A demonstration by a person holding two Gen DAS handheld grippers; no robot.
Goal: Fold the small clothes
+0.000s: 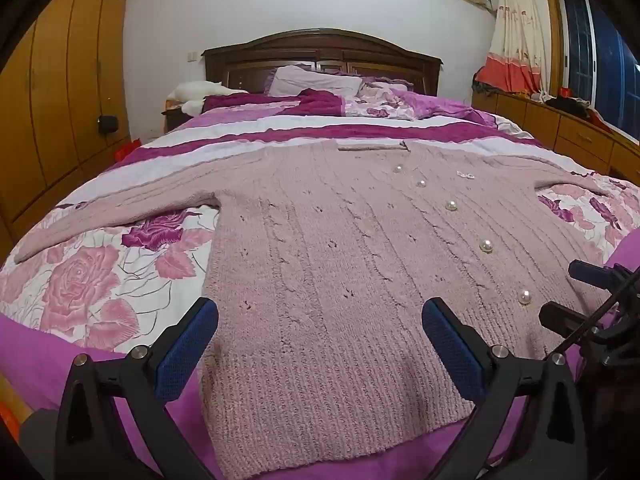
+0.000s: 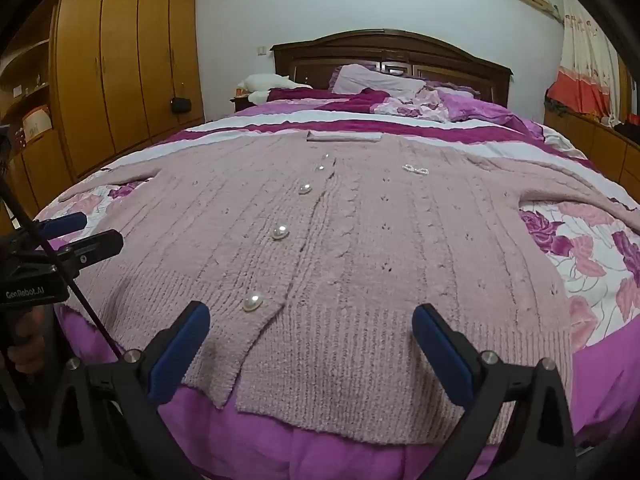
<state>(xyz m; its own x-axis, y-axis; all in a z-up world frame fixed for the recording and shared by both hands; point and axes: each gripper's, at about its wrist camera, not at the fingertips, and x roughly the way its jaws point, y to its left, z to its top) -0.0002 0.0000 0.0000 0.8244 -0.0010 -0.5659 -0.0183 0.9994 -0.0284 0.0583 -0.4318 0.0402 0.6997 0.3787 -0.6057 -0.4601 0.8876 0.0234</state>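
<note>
Nearest, the left gripper (image 1: 320, 320) and the right gripper (image 2: 311, 324) hover over the foot edge of the bed (image 1: 80, 360), each with its 2 blue-padded jaws spread wide apart and holding nothing; beneath them a pink knitted cardigan (image 1: 320, 240) lies flat, hem at the foot edge, sleeves stretched toward the left and right edges; 5 pearl buttons (image 2: 281, 232) run up its front; beyond its collar sit pillows (image 1: 316, 80) against a dark wooden headboard (image 1: 320, 46).

Cardigan (image 1: 320, 248) on bed (image 1: 80, 280) (pillows (image 1: 316, 80) behind)
</note>
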